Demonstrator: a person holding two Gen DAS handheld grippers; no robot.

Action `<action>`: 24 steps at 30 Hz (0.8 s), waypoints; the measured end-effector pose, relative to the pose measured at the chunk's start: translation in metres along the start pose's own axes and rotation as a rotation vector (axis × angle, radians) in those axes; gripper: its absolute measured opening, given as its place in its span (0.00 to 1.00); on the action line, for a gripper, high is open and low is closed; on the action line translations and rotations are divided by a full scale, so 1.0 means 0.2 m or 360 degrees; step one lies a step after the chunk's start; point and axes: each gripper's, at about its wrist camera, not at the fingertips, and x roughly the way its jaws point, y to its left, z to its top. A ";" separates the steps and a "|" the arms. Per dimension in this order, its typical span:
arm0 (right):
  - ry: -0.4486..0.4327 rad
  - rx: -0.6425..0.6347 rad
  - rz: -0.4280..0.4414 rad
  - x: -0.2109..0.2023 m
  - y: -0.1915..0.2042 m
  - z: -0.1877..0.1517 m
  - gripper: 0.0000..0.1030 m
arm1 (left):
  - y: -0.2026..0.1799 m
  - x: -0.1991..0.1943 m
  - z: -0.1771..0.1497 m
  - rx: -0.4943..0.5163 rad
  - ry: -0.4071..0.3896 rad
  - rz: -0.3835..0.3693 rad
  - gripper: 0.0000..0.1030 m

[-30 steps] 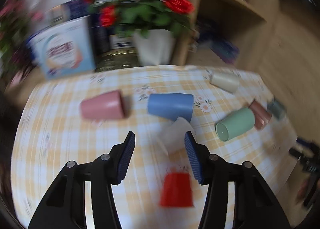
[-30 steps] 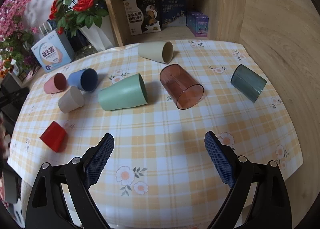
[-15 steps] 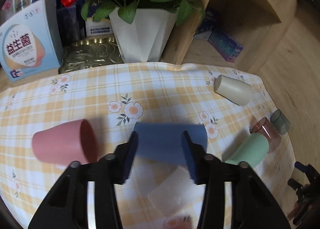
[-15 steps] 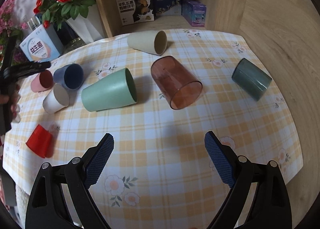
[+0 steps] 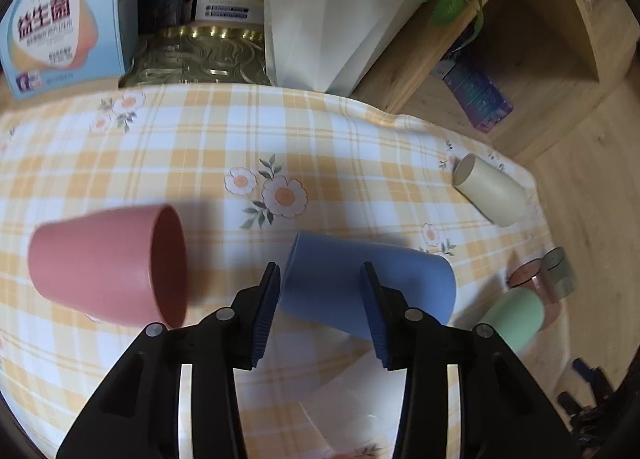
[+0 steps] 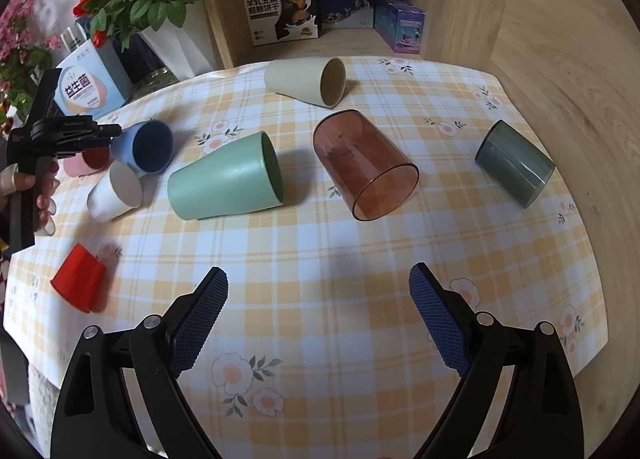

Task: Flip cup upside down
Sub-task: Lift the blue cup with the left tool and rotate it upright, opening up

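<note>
Left wrist view: left claw (image 5: 320, 299) is straddling the blue cup (image 5: 368, 291), which is lying on its side near the bench's (image 6: 360, 259) left edge, mouth facing right. Fingers are sitting just beside the cup's base end; contact cannot be confirmed, so whether it is grasping cannot be told. Pink cup (image 5: 108, 263) is lying just left of it, white cup (image 6: 114, 191) just below. Right wrist view: right claw (image 6: 320, 319) is hovering released, spread wide, over the bench's near edge. Green cup (image 6: 226, 183) is lying on its side mid-bench.
</note>
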 end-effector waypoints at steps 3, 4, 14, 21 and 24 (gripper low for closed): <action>0.0000 0.0007 0.0002 0.00 0.00 0.00 0.87 | -0.01 -0.01 -0.03 0.0008 0.0027 -0.0023 0.39; 0.0000 0.0009 0.0003 0.00 0.00 0.00 0.87 | -0.02 -0.01 -0.04 0.0030 0.0047 -0.0035 0.40; 0.0014 0.0002 0.0044 0.01 0.02 -0.02 0.87 | -0.29 0.02 -0.17 0.0513 0.0139 0.0056 0.61; 0.0029 0.0046 0.0028 0.03 -0.02 -0.02 0.87 | -0.44 0.07 -0.12 0.0926 0.0109 0.0199 0.74; 0.0026 0.0049 0.0033 0.03 -0.03 -0.01 0.87 | -0.48 0.15 -0.11 0.1042 0.0207 0.0237 0.74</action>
